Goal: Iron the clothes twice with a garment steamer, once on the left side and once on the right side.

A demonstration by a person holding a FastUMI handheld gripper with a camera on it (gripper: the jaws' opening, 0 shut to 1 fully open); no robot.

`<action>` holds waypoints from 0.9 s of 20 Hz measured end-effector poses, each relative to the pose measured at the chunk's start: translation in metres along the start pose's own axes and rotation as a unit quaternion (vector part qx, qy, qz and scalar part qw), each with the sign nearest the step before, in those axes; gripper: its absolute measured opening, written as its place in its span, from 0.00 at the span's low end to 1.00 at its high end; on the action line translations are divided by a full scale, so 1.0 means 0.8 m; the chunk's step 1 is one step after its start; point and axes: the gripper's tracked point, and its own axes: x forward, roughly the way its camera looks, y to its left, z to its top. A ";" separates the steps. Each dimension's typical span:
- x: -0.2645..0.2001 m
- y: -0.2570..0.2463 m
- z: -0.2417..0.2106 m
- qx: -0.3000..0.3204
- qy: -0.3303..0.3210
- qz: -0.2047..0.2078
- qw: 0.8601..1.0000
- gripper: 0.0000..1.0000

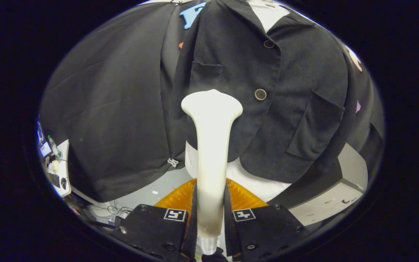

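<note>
Against the jacket (231,72) at twelve o'clock, the gripper (211,214), fingers clamped on the steamer (211,145), seemingly works the left side; progress unclear.

Mannequin torso (256,180): white, stood at centre frame, lower part bare.
Orange base (175,198): ribbed, sat low at centre.
Desk (63,171): white, at the left edge, cluttered with small items.
Cables (116,210): lay on the grey floor, lower left.
White box (326,203): lower right, partly under dark cloth.
</note>
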 end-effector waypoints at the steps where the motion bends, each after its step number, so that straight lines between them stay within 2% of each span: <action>1: 0.000 0.001 -0.001 0.002 -0.001 0.002 1.000 0.33; 10: -0.042 -0.033 -0.044 0.021 -0.009 0.019 1.000 0.33; 15: -0.083 -0.102 -0.104 0.045 -0.016 0.012 0.999 0.34; 18: -0.130 -0.160 -0.156 0.073 -0.021 -0.008 0.997 0.34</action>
